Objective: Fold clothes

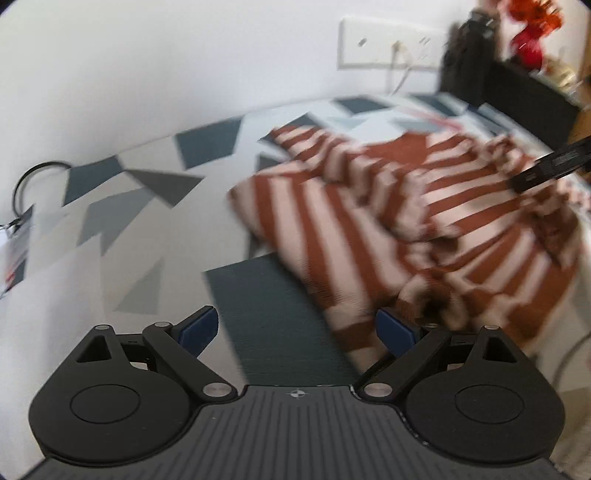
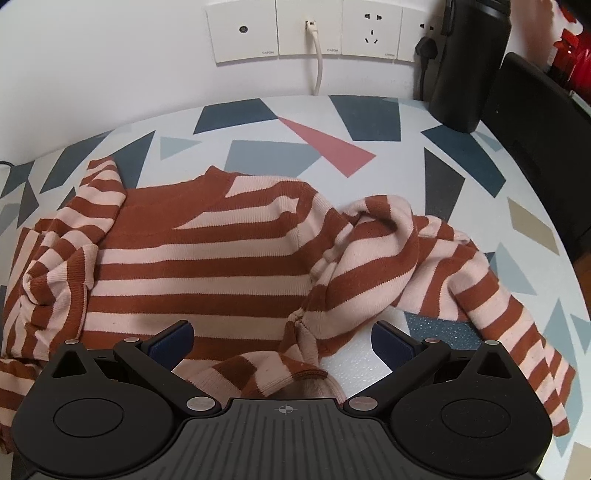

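Ahead and to the right of the open, empty left claw (image 1: 297,330), the striped sweater (image 1: 424,229) lies rumpled on the table (image 1: 110,229). Under the right claw (image 2: 282,341), jaws apart, a cuff sits ungripped; the body stretches leftward, so the right is nearer.

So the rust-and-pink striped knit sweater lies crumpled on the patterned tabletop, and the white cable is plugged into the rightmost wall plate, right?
Not quite. The rust-and-pink striped knit sweater does lie crumpled on the patterned tabletop, but the white cable is plugged into the second wall plate from the left, as the right wrist view shows.
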Demonstrator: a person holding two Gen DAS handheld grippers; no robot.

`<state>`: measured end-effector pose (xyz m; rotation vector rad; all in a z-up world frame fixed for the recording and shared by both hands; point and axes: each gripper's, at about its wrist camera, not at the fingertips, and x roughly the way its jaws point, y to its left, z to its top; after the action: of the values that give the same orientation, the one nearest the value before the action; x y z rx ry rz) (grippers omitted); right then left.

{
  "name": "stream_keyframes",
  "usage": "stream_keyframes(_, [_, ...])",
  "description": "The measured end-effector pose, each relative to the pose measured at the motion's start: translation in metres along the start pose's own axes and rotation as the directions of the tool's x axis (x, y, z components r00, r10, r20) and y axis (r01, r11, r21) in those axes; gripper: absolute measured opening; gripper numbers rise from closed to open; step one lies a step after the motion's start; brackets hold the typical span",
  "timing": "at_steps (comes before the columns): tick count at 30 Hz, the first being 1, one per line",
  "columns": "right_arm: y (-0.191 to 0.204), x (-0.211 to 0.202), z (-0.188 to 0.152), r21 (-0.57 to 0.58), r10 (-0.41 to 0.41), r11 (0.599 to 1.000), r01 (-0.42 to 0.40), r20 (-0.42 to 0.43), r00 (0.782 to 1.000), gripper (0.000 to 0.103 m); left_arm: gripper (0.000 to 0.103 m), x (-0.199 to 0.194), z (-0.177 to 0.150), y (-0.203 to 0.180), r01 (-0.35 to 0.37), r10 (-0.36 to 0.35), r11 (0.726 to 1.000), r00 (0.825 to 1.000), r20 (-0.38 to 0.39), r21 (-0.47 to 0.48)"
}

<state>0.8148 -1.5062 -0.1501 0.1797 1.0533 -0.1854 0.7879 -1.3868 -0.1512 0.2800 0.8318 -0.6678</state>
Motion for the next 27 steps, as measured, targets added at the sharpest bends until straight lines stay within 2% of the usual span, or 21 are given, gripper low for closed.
stream_keyframes(2, [-0.001, 0.001, -0.002, 0.006, -0.001, 1.0, 0.001, -0.006, 1.0, 0.102, 0.094, 0.0, -0.003, -0.006, 0.012, -0.012, 1.0, 1.0, -0.002, 0.004])
stream_keyframes(3, [-0.002, 0.002, -0.003, 0.01, -0.002, 1.0, 0.003, -0.011, 1.0, 0.102, 0.094, 0.004, -0.004, -0.01, -0.006, 0.006, 1.0, 1.0, -0.013, 0.019])
stream_keyframes(6, [-0.003, 0.005, -0.005, 0.028, -0.007, 1.0, 0.008, -0.027, 1.0, 0.102, 0.094, 0.019, -0.005, -0.02, -0.098, 0.101, 0.992, 0.995, -0.027, 0.076])
stream_keyframes(9, [-0.002, 0.005, -0.004, 0.031, 0.001, 1.0, 0.0, -0.028, 1.0, 0.102, 0.095, 0.027, -0.004, -0.028, -0.186, 0.187, 0.974, 0.982, 0.004, 0.127])
stream_keyframes(12, [0.003, 0.004, -0.001, 0.002, -0.012, 1.0, 0.012, -0.015, 1.0, 0.102, 0.1, 0.026, -0.008, -0.035, -0.256, 0.25, 0.947, 0.967, 0.056, 0.194])
stream_keyframes(14, [0.006, 0.002, 0.002, -0.013, -0.008, 1.0, 0.008, -0.004, 1.0, 0.102, 0.101, 0.023, -0.012, -0.035, -0.292, 0.284, 0.937, 0.956, 0.07, 0.193])
stream_keyframes(16, [0.007, -0.003, 0.005, -0.02, 0.032, 0.999, -0.031, 0.019, 0.999, 0.102, 0.101, 0.021, -0.015, -0.032, -0.306, 0.298, 0.936, 0.952, 0.071, 0.172])
stream_keyframes(20, [0.02, -0.008, 0.025, -0.04, 0.11, 0.993, -0.108, 0.047, 0.993, 0.101, 0.103, 0.022, -0.015, -0.026, -0.293, 0.288, 0.95, 0.956, 0.057, 0.109])
stream_keyframes(23, [0.039, -0.007, 0.045, -0.058, 0.164, 0.985, -0.16, 0.065, 0.984, 0.096, 0.103, 0.024, -0.011, -0.022, -0.276, 0.274, 0.957, 0.961, 0.031, 0.087])
stream_keyframes(27, [0.079, 0.004, 0.06, -0.086, 0.239, 0.968, -0.235, 0.04, 0.97, 0.086, 0.103, 0.028, -0.008, 0.0, -0.19, 0.188, 0.979, 0.981, -0.04, -0.066])
